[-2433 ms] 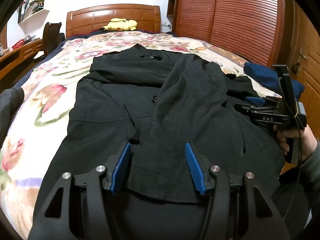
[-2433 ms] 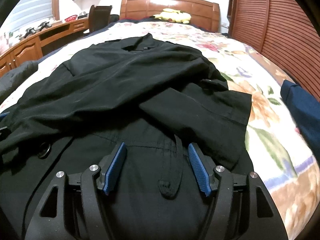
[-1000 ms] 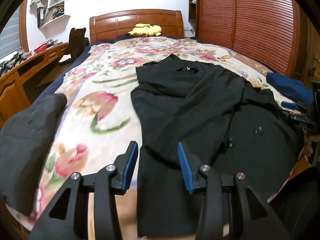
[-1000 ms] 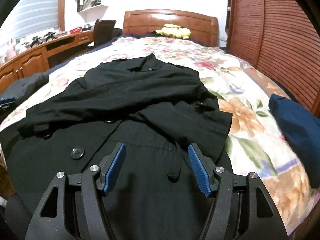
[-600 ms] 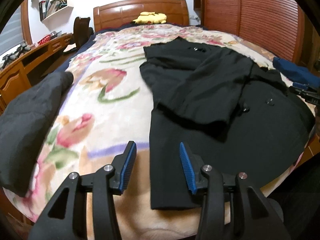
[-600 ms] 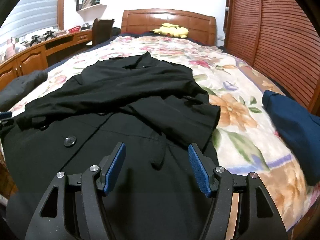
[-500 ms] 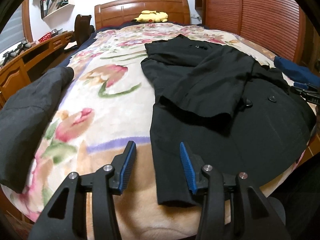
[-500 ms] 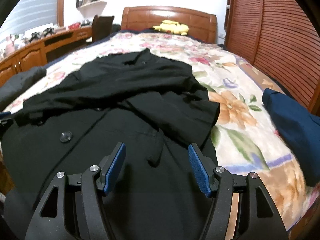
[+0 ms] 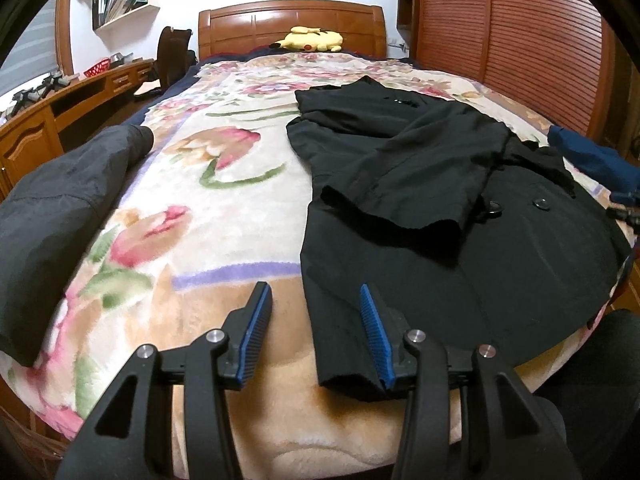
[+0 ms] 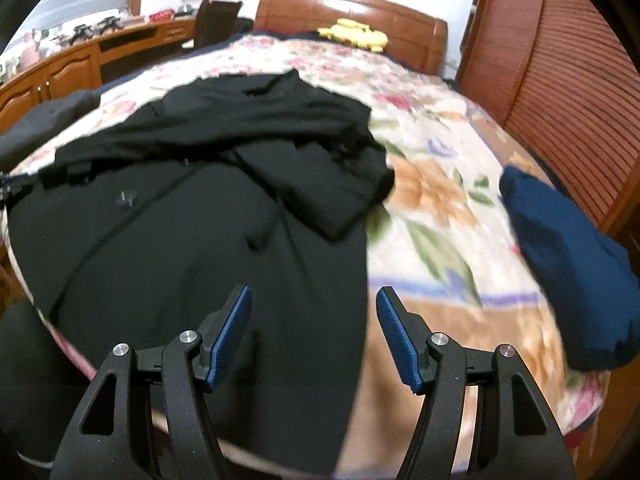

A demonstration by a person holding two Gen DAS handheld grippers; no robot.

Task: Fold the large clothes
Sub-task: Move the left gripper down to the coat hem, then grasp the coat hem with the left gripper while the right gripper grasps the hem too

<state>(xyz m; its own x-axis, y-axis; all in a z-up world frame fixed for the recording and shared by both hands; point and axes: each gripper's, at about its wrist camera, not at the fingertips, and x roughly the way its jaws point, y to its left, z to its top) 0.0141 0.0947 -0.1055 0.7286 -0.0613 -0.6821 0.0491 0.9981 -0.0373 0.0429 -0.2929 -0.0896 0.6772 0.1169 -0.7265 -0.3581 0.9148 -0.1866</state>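
Observation:
A long black coat [image 9: 440, 264] [image 10: 192, 240] lies face up on the flowered bed blanket [image 9: 200, 216] [image 10: 440, 216], with both sleeves folded across its chest and its hem at the foot edge. My left gripper [image 9: 314, 294] is open and straddles the coat's left side edge near the hem corner; its right finger is over the cloth, its left one over bare blanket. My right gripper [image 10: 314, 294] is open too, wider, and straddles the coat's right side edge above the hem. Neither gripper's pads press on the cloth.
A dark grey jacket [image 9: 52, 208] [image 10: 48, 116] lies at the bed's left edge and a blue garment [image 9: 592, 156] [image 10: 568, 248] at its right edge. A yellow plush toy [image 9: 308, 40] sits by the headboard. Slatted wardrobe doors [image 9: 520, 40] stand right, a wooden desk [image 9: 60, 112] left.
My left gripper has sunk toward the foot edge, onto the coat's left hem corner. My right gripper has slid right, from over the coat's middle to its right edge. The coat has not moved.

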